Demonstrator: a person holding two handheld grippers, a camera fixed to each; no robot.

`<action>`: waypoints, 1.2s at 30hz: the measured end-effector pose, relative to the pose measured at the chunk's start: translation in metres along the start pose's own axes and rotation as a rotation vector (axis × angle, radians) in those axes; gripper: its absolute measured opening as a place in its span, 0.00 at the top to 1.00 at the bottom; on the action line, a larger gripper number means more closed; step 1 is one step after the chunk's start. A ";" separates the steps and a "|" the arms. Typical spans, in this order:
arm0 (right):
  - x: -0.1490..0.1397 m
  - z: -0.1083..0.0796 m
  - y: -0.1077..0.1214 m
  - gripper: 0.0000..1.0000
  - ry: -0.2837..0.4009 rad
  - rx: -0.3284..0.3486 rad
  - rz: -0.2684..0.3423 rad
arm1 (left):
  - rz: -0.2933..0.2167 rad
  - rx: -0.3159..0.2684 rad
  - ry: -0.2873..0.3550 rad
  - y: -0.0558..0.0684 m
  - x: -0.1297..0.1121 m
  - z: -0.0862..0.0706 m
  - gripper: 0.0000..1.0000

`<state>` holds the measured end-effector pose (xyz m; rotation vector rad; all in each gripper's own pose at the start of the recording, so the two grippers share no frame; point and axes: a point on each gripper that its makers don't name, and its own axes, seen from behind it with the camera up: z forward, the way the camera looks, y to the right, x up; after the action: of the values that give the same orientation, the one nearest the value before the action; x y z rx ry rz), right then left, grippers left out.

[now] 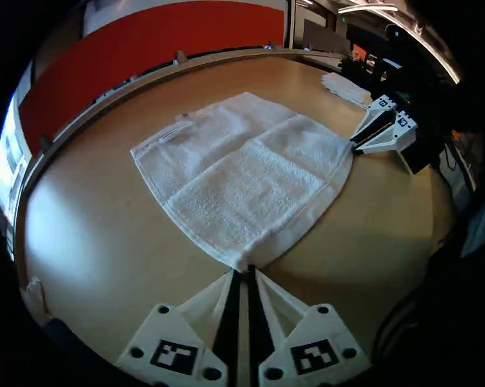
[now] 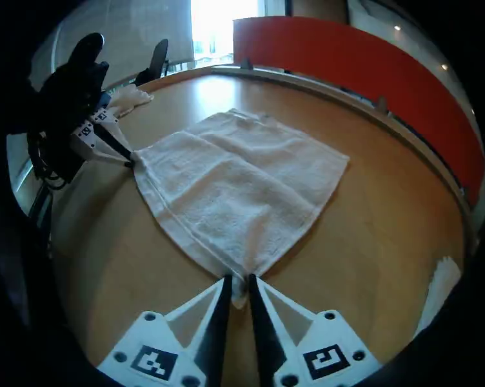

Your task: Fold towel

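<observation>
Nearest to us, the left gripper (image 1: 244, 271) is clenched almost shut, both fingers pinching one corner of the towel (image 1: 242, 174) right at their tips. In the right gripper view, the right gripper (image 2: 238, 278) likewise grips a corner, its fingers a narrow slit apart with the bunched cloth pressed between them. From each tool the towel spreads forward, lying flat on the wooden table (image 1: 100, 245) with a doubled layer on top. Its edge between the two held corners runs straight from one tool to the other, and each tool shows to the side and farther off in the other's view. We count two grippers, one towel in hand, and two more white cloths: a folded pile (image 1: 346, 87) beyond the right gripper, and a crumpled one (image 2: 129, 97) beyond the left gripper. Farthest off, one red panel (image 1: 152, 45) runs behind the table's curved edge.
</observation>
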<state>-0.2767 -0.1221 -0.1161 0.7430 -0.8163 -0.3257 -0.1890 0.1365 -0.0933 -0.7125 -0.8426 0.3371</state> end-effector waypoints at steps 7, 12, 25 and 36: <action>0.000 -0.001 -0.006 0.88 -0.009 0.014 0.009 | -0.016 -0.005 -0.007 0.000 0.001 0.000 0.93; 0.003 -0.004 -0.007 0.89 -0.002 0.008 0.000 | -0.037 -0.007 -0.012 0.000 0.001 -0.002 0.93; 0.028 -0.023 -0.003 0.89 0.049 -0.002 0.000 | -0.100 0.003 0.016 -0.002 0.016 -0.028 0.93; 0.065 -0.056 0.002 0.89 0.108 -0.018 -0.020 | -0.150 0.014 0.066 -0.005 0.047 -0.063 0.94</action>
<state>-0.1917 -0.1289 -0.1045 0.7459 -0.7034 -0.3074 -0.1102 0.1300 -0.0921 -0.6401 -0.8255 0.1838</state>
